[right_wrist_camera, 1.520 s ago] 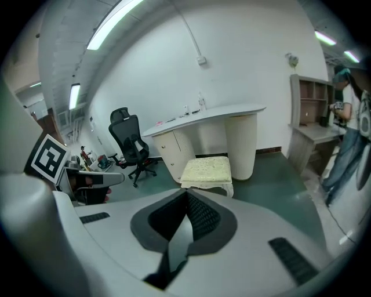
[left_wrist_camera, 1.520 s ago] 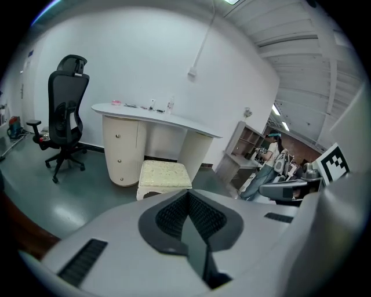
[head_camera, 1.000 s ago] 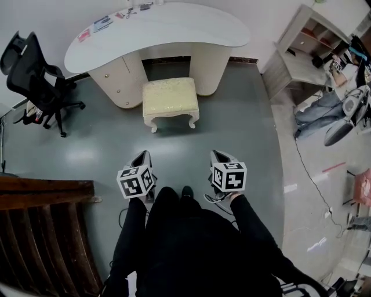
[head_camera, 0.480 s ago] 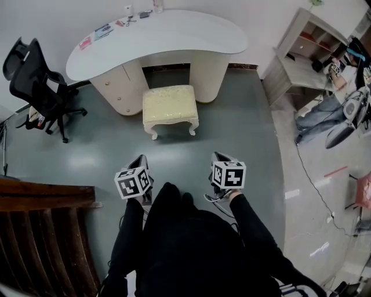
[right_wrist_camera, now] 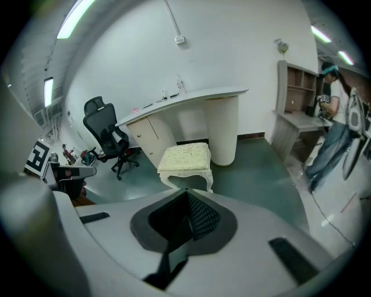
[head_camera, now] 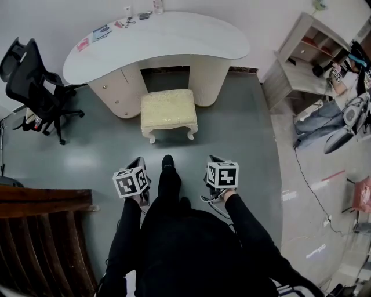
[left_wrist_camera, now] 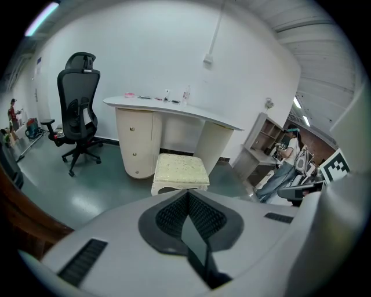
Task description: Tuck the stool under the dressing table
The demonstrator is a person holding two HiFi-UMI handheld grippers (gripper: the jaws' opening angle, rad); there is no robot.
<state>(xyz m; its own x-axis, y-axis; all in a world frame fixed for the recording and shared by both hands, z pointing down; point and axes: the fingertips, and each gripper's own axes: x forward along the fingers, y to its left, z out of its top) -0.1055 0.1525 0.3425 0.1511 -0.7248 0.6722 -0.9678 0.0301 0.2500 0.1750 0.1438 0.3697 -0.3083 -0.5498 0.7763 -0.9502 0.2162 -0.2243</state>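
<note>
Head view: stool (head_camera: 168,108) before dressing table (head_camera: 168,36), grey floor (head_camera: 232,133).

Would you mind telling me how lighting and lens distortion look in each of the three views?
Head view: even light, pale glare on the floor, stool sharp, edges bowed. Left gripper view: strong fisheye, dark corners. Right gripper view: the same distortion, bright ceiling light strips at upper left.

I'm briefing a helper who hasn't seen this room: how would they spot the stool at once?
Find the long, curved cream-white dressing table against the back wall. On the grey-green floor before its knee gap stands the small cream stool with a padded square seat and curved legs. Unlike the black office chair beside the table, it is pale, low and backless.
</note>
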